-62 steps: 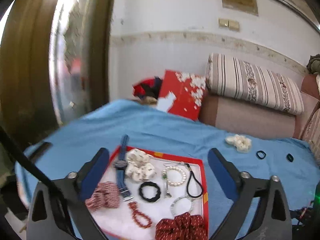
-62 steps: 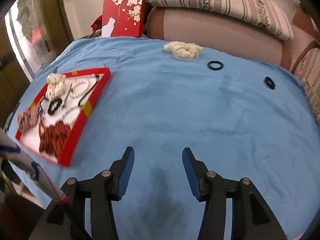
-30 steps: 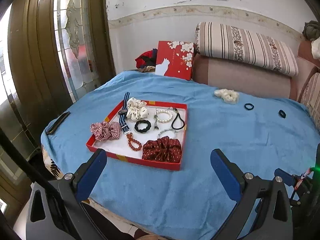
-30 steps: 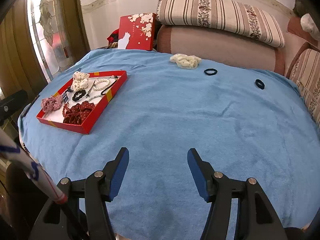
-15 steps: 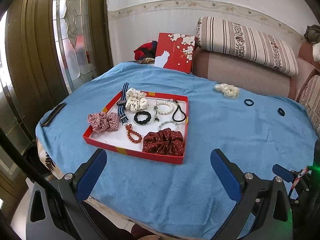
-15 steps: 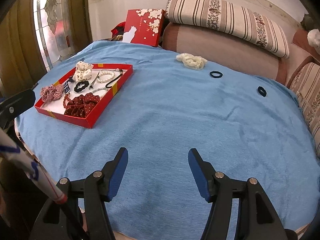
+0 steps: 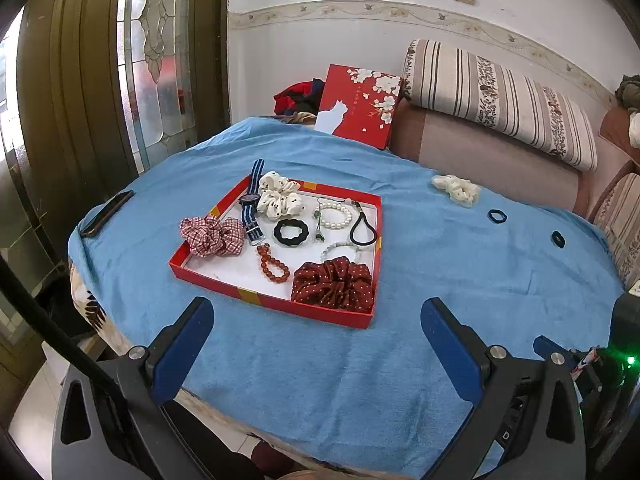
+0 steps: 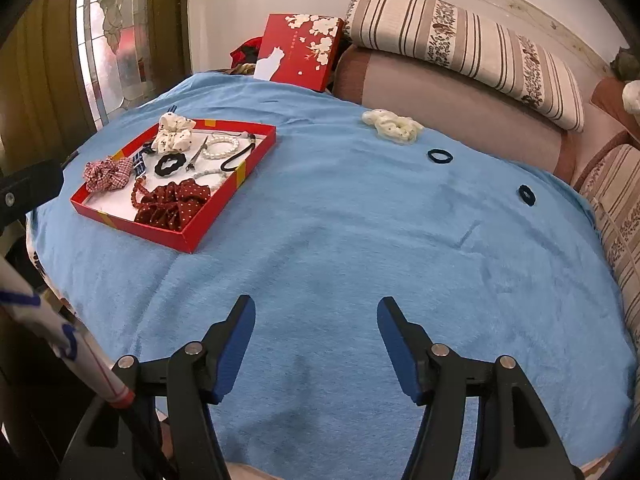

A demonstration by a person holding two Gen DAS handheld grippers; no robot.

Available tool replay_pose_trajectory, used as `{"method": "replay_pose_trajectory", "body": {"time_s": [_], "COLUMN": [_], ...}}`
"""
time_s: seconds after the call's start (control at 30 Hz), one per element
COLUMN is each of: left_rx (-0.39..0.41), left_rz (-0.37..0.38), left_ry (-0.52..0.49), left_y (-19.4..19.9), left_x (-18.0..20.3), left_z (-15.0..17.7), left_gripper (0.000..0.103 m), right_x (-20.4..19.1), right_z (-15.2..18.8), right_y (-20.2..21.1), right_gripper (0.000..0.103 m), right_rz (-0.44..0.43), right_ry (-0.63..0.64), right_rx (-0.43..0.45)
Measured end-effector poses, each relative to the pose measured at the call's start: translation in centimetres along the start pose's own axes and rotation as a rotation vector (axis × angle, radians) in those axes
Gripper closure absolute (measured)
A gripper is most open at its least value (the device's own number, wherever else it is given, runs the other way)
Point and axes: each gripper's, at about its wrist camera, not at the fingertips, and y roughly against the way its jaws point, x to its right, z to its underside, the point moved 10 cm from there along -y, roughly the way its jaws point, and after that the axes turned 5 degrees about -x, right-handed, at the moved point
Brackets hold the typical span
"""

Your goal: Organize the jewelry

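Jewelry tray bears no readable writing; left gripper and right gripper spread, empty.

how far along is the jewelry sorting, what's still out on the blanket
Mostly done: the red tray already holds scrunchies, bracelets and a watch. Nothing is in hand; both grippers are open and empty. Left: the cream scrunchie and two dark hair ties.
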Motion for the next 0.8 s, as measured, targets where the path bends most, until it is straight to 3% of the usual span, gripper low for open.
{"method": "replay_pose_trajectory", "body": {"time_s": [0.27,0.5,0.67,0.8], "left_rx": [-0.010,-0.017,-0.017,-0.064], "left_rz": [0.014,0.075,-0.001,-0.102], "left_ry": [0.025,0.098,0.108,0.116], "left_y": [0.2,2.3,3.1,2.1], "left_x": [-0.3,-1.6,-5.9,-10.3], "left_z": [0.2,-0.2,-0.4,0.9], "left_gripper": [0.000,0.000,0.000,0.000], "right_x": [-0.4,-0.6,-0.1,1.1], "right_z": [-1.6,-1.5,-0.8,-0.6], "right_y": [0.5,0.0,0.1,0.2], "right_gripper": [0.032,0.031,0.031,0.031], "right_rz": [0.014,0.010,0.024,0.027], "right_ry": [0.033,0.029,0.023,-0.015], "right_rx": [0.012,-0.010,-0.009,-0.007]}}
